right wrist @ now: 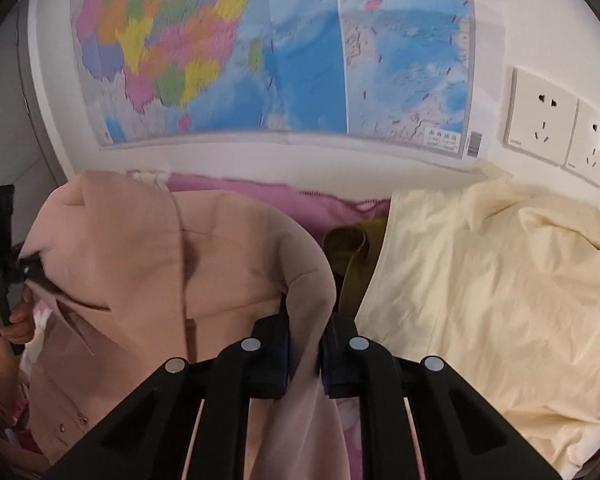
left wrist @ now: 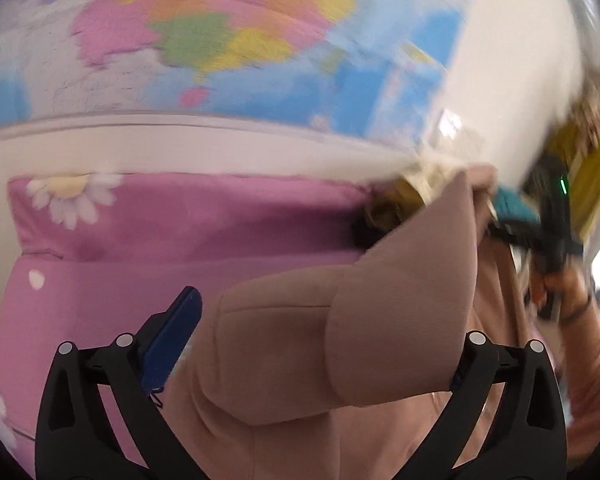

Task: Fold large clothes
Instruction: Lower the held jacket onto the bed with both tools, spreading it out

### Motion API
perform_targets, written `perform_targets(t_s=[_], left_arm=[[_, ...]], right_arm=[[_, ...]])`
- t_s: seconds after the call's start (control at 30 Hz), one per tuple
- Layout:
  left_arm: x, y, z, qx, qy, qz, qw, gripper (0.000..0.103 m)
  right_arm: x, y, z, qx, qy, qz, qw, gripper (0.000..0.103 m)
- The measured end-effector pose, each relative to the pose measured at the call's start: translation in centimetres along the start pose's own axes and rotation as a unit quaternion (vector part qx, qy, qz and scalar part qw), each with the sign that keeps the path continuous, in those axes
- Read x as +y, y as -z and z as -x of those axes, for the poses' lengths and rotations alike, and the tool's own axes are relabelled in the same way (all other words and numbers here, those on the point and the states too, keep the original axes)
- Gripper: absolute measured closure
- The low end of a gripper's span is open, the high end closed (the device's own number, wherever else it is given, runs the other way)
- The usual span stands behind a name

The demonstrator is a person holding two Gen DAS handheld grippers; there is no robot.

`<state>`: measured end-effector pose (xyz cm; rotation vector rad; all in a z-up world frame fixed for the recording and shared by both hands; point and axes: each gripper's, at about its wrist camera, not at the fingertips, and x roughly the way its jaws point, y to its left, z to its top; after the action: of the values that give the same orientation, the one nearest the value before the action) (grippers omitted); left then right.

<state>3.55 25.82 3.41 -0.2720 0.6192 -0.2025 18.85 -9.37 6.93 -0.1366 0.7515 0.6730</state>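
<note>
Beige garment (right wrist: 240, 264); pink daisy-print sheet (left wrist: 172, 232); cream cloth (right wrist: 480, 288).

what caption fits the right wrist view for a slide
Right gripper pinches a tan garment lifted before a wall map.

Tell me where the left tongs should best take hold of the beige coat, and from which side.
Probably the free folded flap of the beige woven coat, lying between the wide-open fingers of the left tongs. Come straight forward from below; its edge is thin and unheld. The right tongs already pinch another edge.
</note>
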Motion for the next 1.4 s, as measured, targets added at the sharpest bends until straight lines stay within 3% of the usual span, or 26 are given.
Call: perform_targets(t_s=[0.07, 0.23, 0.27, 0.37, 0.43, 0.53, 0.6, 0.63, 0.67, 0.73, 0.77, 0.8, 0.87, 0.9, 0.93, 0.97, 1.03, 1.07, 1.17, 1.2, 1.27, 1.4], left_arm=[[1.2, 0.0, -0.9, 0.009, -0.010, 0.044, 0.9989, 0.005], [1.2, 0.6, -2.2, 0.027, -0.075, 0.049, 0.9956, 0.005], [0.9, 0.6, -2.4, 0.039, -0.102, 0.046, 0.9930, 0.005], [-0.9, 0.5, -1.0, 0.014, -0.146, -0.005, 0.9892, 0.004], [-1.9, 0.3, -0.3, 0.006, -0.141, -0.034, 0.9894, 0.004], [-3.6, 0.5, 0.0, 0.005, -0.153, -0.091, 0.9840, 0.006], [-3.4, 0.2, 0.3, 0.004, -0.096, -0.071, 0.9928, 0.005], [-2.9, 0.1, 0.0, 0.019, -0.046, -0.047, 0.9976, 0.005], [-2.7, 0.1, -0.6, 0.033, -0.019, -0.030, 0.9988, 0.005], [-3.2, 0.1, -1.9, 0.041, -0.046, -0.020, 0.9979, 0.005], [-3.3, 0.1, -2.0, 0.039, -0.041, -0.014, 0.9983, 0.005], [-2.7, -0.1, -2.1, 0.043, 0.009, 0.016, 0.9989, 0.005], [-2.1, 0.1, -3.0, 0.077, 0.136, 0.049, 0.9864, 0.005], [-2.6, 0.2, -3.3, 0.090, 0.131, 0.038, 0.9865, 0.004], [-3.0, 0.2, -2.9, 0.070, 0.063, 0.015, 0.9954, 0.005], [-3.4, 0.3, -2.6, 0.058, 0.033, -0.006, 0.9978, 0.005], [-3.5, 0.5, -2.1, 0.062, 0.065, -0.030, 0.9955, 0.005], [-3.3, 0.7, -2.1, 0.064, 0.057, -0.043, 0.9954, 0.005], [-2.5, 1.5, -3.5, 0.065, -0.048, -0.099, 0.9918, 0.005], [-1.6, 1.8, -4.4, 0.080, -0.062, -0.102, 0.9896, 0.005], [1.0, 2.1, -6.2, 0.121, -0.034, -0.073, 0.9893, 0.005], [4.0, 3.1, -9.7, 0.182, -0.017, -0.057, 0.9815, 0.005]], right_arm=[[-0.1, 0.1, -0.3, 0.006, -0.002, -0.007, 1.000, 0.092], [-1.0, 0.8, -1.2, 0.012, 0.008, -0.032, 0.999, 0.092], [-1.1, 0.6, -1.1, 0.010, 0.005, -0.035, 0.999, 0.092], [-1.6, 0.4, -0.8, 0.002, -0.006, -0.049, 0.999, 0.092], [-2.2, 0.6, -0.7, 0.000, -0.022, -0.067, 0.998, 0.092], [-1.8, 1.1, -0.7, 0.002, -0.004, -0.047, 0.999, 0.092], [-1.8, 1.7, -0.7, 0.004, -0.011, -0.056, 0.998, 0.092], [-1.9, 1.8, -0.8, 0.006, -0.011, -0.057, 0.998, 0.092], [-1.8, 2.1, -0.9, 0.008, -0.008, -0.054, 0.998, 0.092], [-1.6, 2.4, -1.0, 0.012, -0.004, -0.048, 0.999, 0.092], [-1.7, 2.7, -1.1, 0.014, -0.007, -0.052, 0.999, 0.092], [-1.9, 2.9, -1.2, 0.016, -0.011, -0.059, 0.998, 0.092], [-2.1, 3.2, -1.5, 0.022, -0.009, -0.065, 0.998, 0.092], [-2.2, 3.3, -1.5, 0.024, -0.010, -0.067, 0.997, 0.092], [-2.1, 3.4, -1.6, 0.025, -0.012, -0.065, 0.998, 0.092], [-2.1, 3.5, -1.5, 0.024, -0.012, -0.064, 0.998, 0.092], [-2.4, 3.5, -1.3, 0.019, -0.019, -0.069, 0.997, 0.092], [-2.5, 3.4, -1.1, 0.014, -0.019, -0.070, 0.997, 0.092], [-3.0, 3.2, -0.8, 0.003, -0.026, -0.078, 0.997, 0.092], [-3.2, 3.1, -0.8, 0.002, -0.027, -0.082, 0.996, 0.092], [-3.5, 2.8, -0.8, -0.001, -0.029, -0.086, 0.996, 0.093], [-3.7, 2.5, -1.6, 0.003, -0.022, -0.087, 0.996, 0.093]])
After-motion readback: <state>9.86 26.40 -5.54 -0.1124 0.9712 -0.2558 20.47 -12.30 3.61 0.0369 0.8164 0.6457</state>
